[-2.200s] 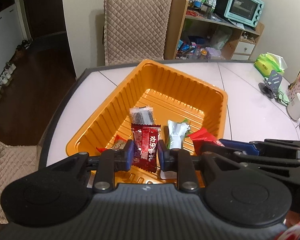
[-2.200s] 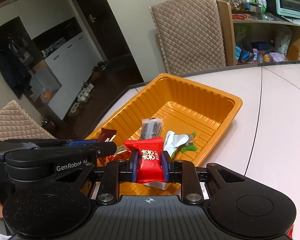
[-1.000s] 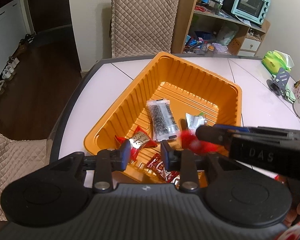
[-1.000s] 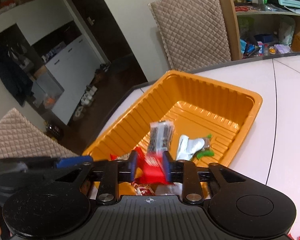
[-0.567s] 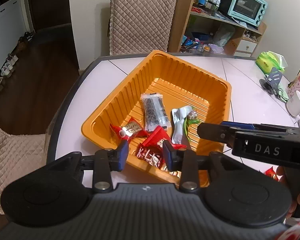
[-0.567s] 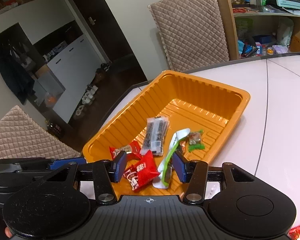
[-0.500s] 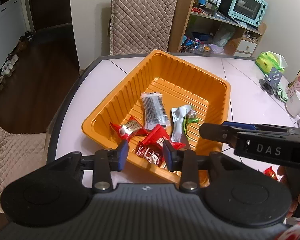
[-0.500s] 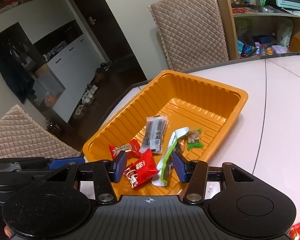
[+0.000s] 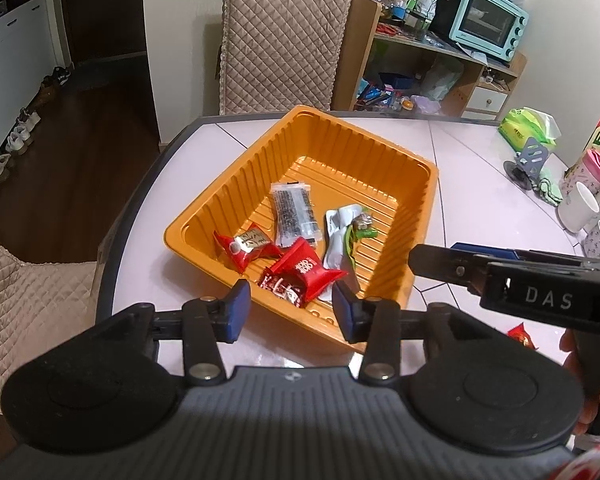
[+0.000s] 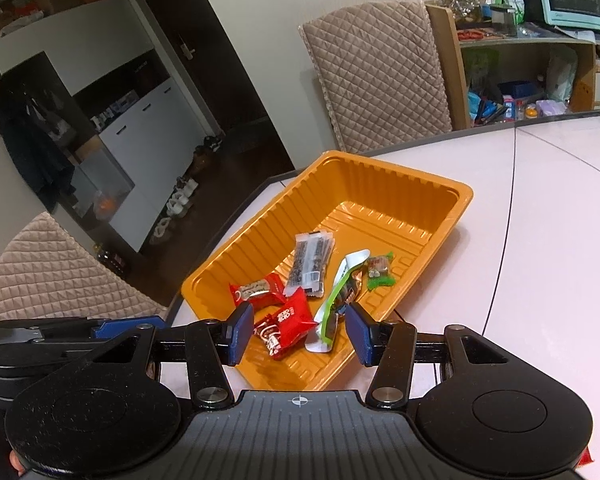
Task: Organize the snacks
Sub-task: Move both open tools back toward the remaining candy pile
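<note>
Both grippers hung back over the near rim of the orange tray, jaws parted and nothing between the pads; left gripper had just been opening further, right gripper had opened within the last second and stood wide, both released; judged: each had let go its snack into the tray and stood clear to go for more

Tray sat at the rounded corner of the white table, near the table edge, long side angled away; ribbed walls, deep enough to keep loose packets from sliding out, likely why it serves as the collecting bin

Snacks lay in the near half of the tray, far half bare; bright red square packet lying on a darker red one, both tight against the near wall; red-and-gold candy to their left; clear sachet with dark contents flat on the floor; white-and-green wrapper crumpled beside it, small green candy just past

One small red packet lay on the table outside the tray, right of it, partly hidden behind the right gripper; judged a likely next pick; task only part done
</note>
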{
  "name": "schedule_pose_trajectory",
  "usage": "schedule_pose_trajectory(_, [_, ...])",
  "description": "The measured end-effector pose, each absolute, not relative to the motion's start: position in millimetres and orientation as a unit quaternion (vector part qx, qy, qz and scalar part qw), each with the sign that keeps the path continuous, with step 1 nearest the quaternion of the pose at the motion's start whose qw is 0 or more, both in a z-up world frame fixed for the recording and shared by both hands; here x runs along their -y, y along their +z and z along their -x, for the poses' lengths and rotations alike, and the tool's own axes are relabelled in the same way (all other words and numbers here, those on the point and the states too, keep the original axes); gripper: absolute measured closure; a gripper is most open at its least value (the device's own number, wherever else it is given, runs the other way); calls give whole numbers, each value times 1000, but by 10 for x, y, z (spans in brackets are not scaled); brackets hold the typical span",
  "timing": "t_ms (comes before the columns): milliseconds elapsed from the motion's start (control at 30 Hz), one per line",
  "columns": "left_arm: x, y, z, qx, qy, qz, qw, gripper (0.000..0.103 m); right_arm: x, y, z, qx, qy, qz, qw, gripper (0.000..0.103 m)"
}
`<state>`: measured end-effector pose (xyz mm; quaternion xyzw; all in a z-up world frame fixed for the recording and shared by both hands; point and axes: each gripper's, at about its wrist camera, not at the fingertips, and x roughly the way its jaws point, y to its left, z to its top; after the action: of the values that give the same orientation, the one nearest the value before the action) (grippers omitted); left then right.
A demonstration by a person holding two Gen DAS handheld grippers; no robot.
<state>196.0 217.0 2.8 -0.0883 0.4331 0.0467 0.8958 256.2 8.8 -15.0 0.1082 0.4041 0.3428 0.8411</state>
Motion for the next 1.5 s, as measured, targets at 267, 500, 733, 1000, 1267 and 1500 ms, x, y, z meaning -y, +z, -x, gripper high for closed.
schedule_pose_trajectory(267, [-2035, 170, -1739, -422, 51, 89, 901, 51, 81, -44, -2353, -395, 343, -114, 845, 52])
schedule_pose_trajectory(500, [-1873, 270, -1515, -415, 53, 87, 904, 44, 276, 34, -2156, -392, 335, -121, 849, 45])
schedule_pose_trajectory(733, [-1657, 331, -1310, -413, 48, 80, 906, 37, 562, 94, -1906, -388, 328, -130, 851, 39])
schedule_pose_trajectory(1000, [-1334, 298, -1108, -421, 34, 76, 903, 35, 979, 50, -1589, -392, 320, -121, 854, 38])
schedule_pose_trajectory(1267, [-1043, 175, -922, -439, 22, 75, 895, 35, 1441, -124, -1289, -410, 287, -111, 859, 38])
schedule_pose_trajectory(1500, [-816, 45, -816, -455, 3, 73, 887, 35, 1776, -304, -1133, -429, 253, -113, 860, 38])
